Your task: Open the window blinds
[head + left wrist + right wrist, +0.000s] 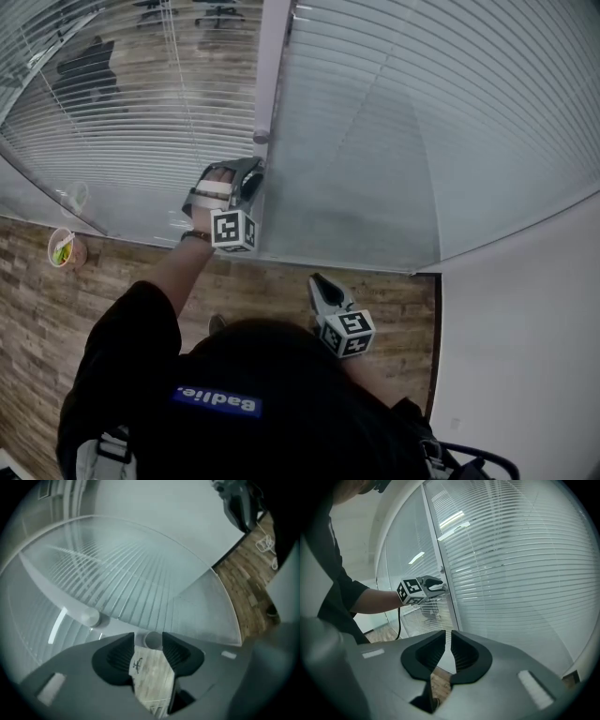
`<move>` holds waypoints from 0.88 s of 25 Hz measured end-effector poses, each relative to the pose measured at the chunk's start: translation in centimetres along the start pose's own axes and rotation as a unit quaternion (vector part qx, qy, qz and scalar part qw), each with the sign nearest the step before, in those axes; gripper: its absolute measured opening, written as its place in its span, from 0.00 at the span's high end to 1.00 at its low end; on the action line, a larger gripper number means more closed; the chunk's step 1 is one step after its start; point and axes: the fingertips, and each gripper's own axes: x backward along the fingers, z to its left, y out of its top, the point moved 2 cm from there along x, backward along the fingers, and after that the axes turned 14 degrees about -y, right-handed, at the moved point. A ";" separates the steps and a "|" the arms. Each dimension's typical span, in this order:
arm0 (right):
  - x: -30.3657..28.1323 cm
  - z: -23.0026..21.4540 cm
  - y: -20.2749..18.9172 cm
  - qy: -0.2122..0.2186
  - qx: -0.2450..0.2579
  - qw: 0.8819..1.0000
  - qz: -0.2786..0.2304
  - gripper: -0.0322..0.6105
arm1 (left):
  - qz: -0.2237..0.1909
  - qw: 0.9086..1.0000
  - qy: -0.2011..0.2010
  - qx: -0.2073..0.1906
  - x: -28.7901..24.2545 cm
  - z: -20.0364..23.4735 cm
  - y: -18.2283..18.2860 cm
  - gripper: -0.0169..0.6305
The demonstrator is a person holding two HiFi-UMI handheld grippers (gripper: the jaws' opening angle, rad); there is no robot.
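Left tongs, parted loosely about round knob: clamp squarely, twist until blinds lie open; right tongs near-closed, empty.

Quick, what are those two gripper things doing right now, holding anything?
Left gripper: open, the round knob sits between its jaws, not clamped.
Right gripper: closed to a slit, empty.

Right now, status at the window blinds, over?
Left gripper jaws apart around the knob, not clamped. Right gripper jaws nearly closed, empty. Left blinds part open, right blinds closed. No obstruction seen.
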 end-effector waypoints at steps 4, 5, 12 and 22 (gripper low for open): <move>0.1 -0.2 -0.1 -0.004 0.000 1.000 0.000 0.89 | 0.028 0.998 -0.008 -0.049 -0.6 -0.2 -0.4 0.71; 0.2 -0.3 -0.1 -0.006 -0.001 1.000 0.000 0.89 | 0.029 0.998 -0.011 -0.049 -0.7 -0.3 -0.4 0.74; 0.4 -0.9 -0.3 -0.016 -0.008 1.000 0.000 0.91 | 0.015 1.000 -0.006 0.015 -0.7 -0.6 -0.5 0.79; 0.4 -1.3 -0.3 -0.021 -0.010 1.000 0.000 0.92 | -0.018 0.993 0.012 0.113 -0.8 -0.4 -0.4 0.80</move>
